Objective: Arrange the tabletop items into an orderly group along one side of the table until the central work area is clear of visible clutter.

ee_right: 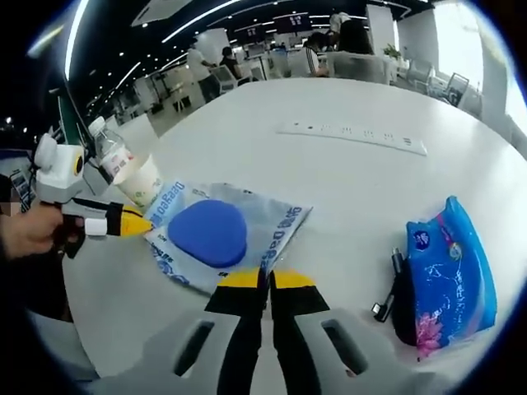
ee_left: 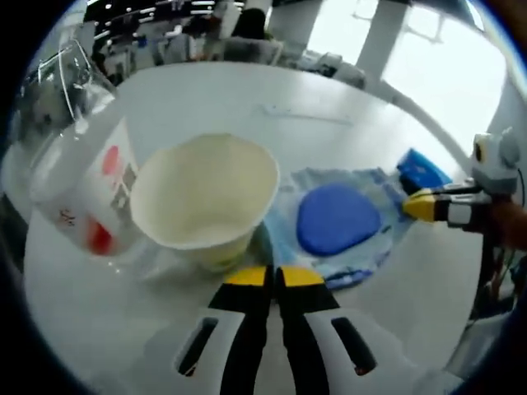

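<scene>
— What do we have on the counter (ee_right: 346, 189)?

— We see a cream paper cup (ee_left: 206, 200), upright and open, its inside bare. Touching its side stands a clear plastic bottle (ee_left: 78, 177) with a white label and red marks.

— And beside them?

— We find a crinkled blue-and-white plastic bag (ee_right: 239, 226) lying flat just beside the cup, with a rounded blue pad (ee_right: 208, 231) resting on top of it.

— Anything farther off?

— We spot a blue packet (ee_right: 449, 267) with a pink flower print, well apart from the bag, a small black object (ee_right: 391, 288) touching its edge. Farther back we make out a long white power strip (ee_right: 354, 136) lying flat.
</scene>
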{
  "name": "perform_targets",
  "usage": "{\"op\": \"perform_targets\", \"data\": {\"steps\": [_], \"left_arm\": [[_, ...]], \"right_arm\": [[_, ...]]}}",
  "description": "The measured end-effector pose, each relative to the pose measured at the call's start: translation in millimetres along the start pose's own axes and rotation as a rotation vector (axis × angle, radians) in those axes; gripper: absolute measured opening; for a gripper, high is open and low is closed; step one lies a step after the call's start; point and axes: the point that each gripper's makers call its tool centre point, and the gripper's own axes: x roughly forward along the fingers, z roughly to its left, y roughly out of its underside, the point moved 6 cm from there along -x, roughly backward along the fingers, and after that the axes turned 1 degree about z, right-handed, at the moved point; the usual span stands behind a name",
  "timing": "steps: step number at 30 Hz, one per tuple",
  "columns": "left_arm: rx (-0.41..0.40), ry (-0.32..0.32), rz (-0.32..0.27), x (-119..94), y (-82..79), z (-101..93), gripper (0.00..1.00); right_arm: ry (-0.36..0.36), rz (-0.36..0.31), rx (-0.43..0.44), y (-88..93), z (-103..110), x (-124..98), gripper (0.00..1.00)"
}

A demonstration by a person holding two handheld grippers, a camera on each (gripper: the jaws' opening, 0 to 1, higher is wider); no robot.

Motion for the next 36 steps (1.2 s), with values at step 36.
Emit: {"op": "perform_targets", "data": {"steps": [36], "left_arm": [[0.177, 0.003, -0.078, -91.3, 12.6, -15.4, 0.3]], "right_arm": [[0.057, -0.076, -0.076, -6.6, -4.0, -62.3, 0.25]]}}
